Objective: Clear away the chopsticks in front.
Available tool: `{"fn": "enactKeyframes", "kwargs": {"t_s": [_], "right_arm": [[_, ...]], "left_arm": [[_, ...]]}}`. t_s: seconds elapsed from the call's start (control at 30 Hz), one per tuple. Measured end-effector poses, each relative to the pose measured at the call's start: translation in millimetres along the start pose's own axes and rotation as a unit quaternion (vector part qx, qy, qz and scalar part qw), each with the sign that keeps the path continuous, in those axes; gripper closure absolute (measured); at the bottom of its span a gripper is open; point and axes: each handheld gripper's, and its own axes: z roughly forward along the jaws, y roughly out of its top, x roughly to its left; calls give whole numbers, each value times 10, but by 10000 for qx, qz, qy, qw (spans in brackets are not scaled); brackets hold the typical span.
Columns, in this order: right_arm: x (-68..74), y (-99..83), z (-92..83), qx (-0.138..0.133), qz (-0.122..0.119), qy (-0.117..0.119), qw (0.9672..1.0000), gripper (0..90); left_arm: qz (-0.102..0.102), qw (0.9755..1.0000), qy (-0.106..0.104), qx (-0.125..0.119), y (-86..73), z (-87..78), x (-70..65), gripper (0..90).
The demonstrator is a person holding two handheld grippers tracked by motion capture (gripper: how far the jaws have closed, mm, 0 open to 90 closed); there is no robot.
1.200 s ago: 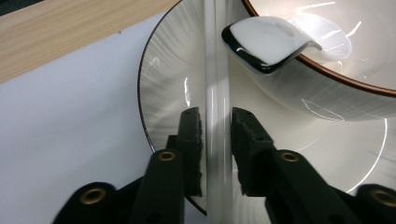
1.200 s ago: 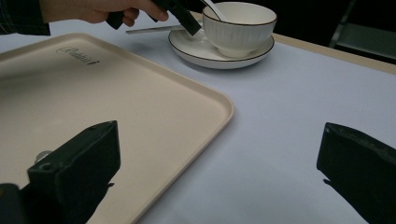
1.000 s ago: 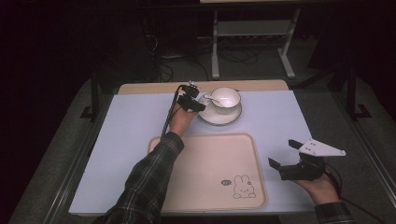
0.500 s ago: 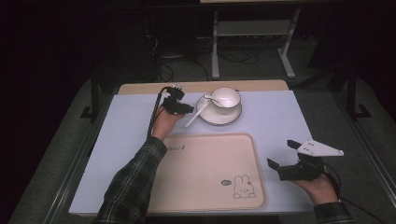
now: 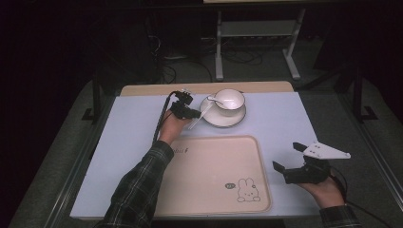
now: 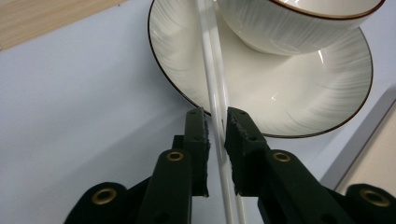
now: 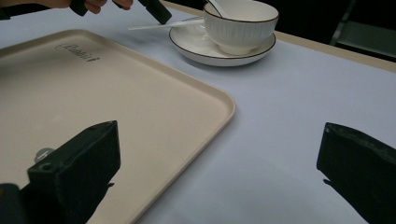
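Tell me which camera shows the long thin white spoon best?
The left gripper view: the long thin white spoon's handle runs up close between the left gripper's closing jaws. The high view shows it small, leaning in the white cup. The right gripper view shows it far off.

Around my right tongs the surface lies bare, so they could slide toward the far edge unhindered. To their left the tray raises a low rim. Ahead of my left tongs the saucer and cup block the way; bare surface lies to the left.
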Motion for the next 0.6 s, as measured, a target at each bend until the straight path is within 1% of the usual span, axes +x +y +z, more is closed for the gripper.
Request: {"fn": "enactKeyframes", "kwargs": {"t_s": [0.2,0.27,0.33,0.37,0.5,0.6], "right_arm": [[1,1,0,-6,-6,8,10000,0],[2,1,0,-6,-6,9,10000,0],[1,1,1,-12,-14,11,10000,0],[1,1,1,-12,-14,11,10000,0],[1,1,1,-10,-4,8,10000,0],[1,1,0,-19,-8,12,10000,0]], "left_arm": [[-59,9999,52,127,-55,64,7,789],[-60,9997,77,202,-78,91,14,789],[-139,9998,31,157,-93,104,21,792],[-147,9998,36,150,-92,105,21,798],[-103,9998,109,165,-86,103,9,841],[-130,9996,165,188,-84,94,15,849]]}}
